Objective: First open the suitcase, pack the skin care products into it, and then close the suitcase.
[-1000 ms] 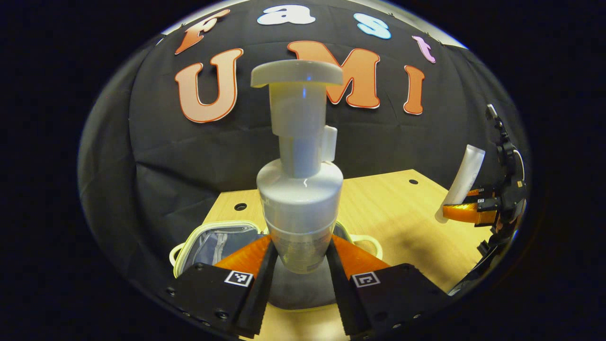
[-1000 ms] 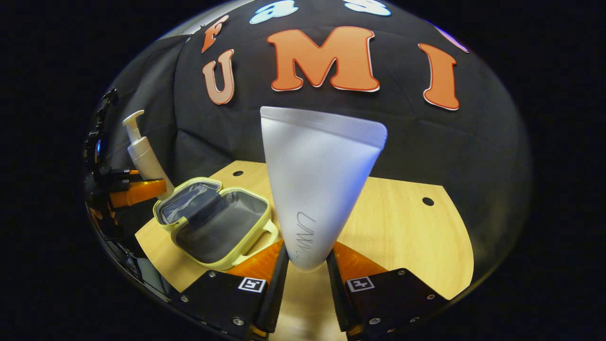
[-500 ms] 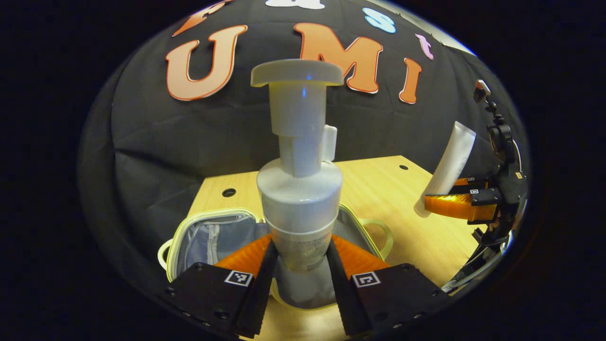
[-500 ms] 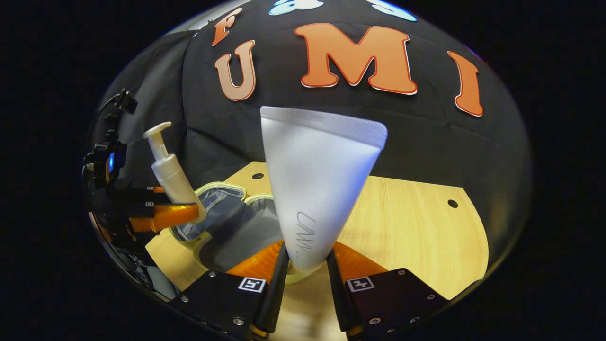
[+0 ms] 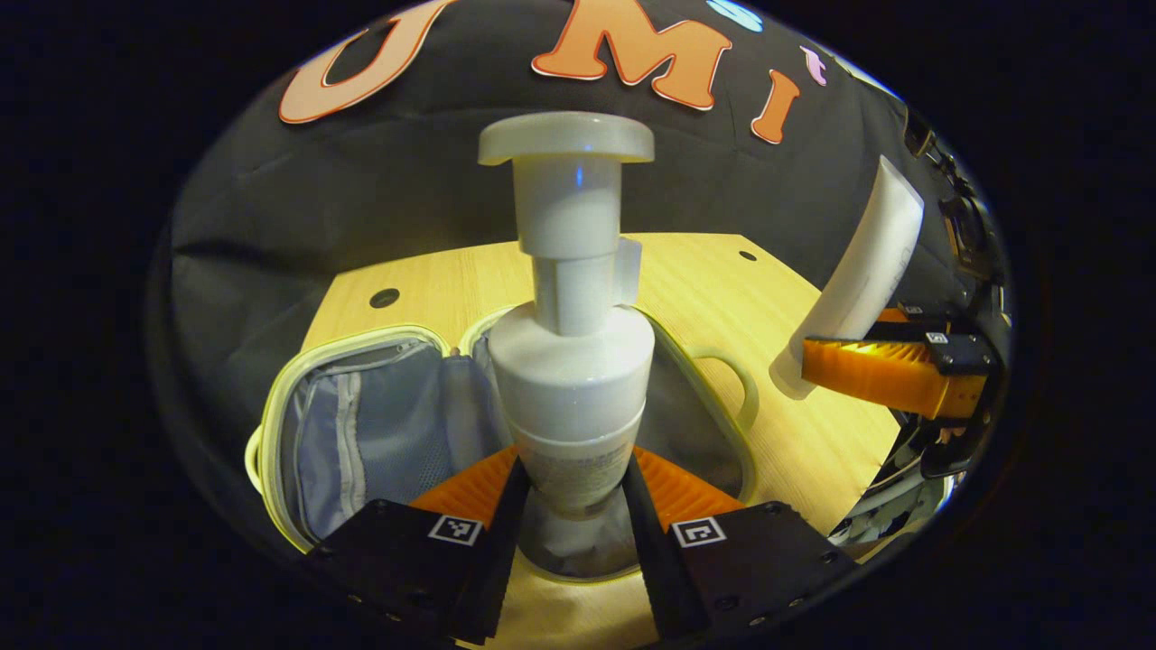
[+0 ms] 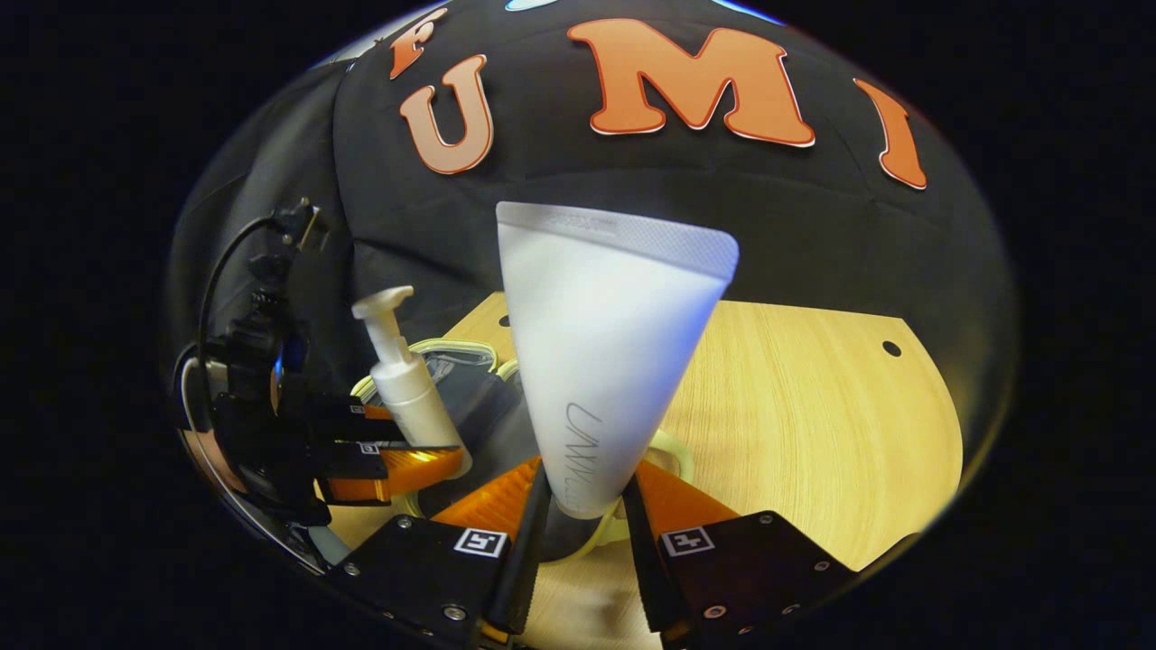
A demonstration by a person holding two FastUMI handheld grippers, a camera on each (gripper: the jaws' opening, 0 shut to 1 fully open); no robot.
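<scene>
White pump bottle [image 5: 571,361], white tube [image 6: 603,352]. Suitcase [image 5: 361,433] has a pale yellow-green rim and grey lining, maybe mesh on the lid side. Light wood-grain table [image 6: 813,424].

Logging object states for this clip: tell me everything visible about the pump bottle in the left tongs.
The pump bottle is a pale, plastic-looking foam dispenser: a wide flat pump head on a stepped neck, a broad rounded collar, and a body tapering downward with faint print. It stands upright, gripped low on its body between both fingers of the left tongs, hanging over the open suitcase without visibly touching it. In the right gripper view it leans slightly.
</scene>
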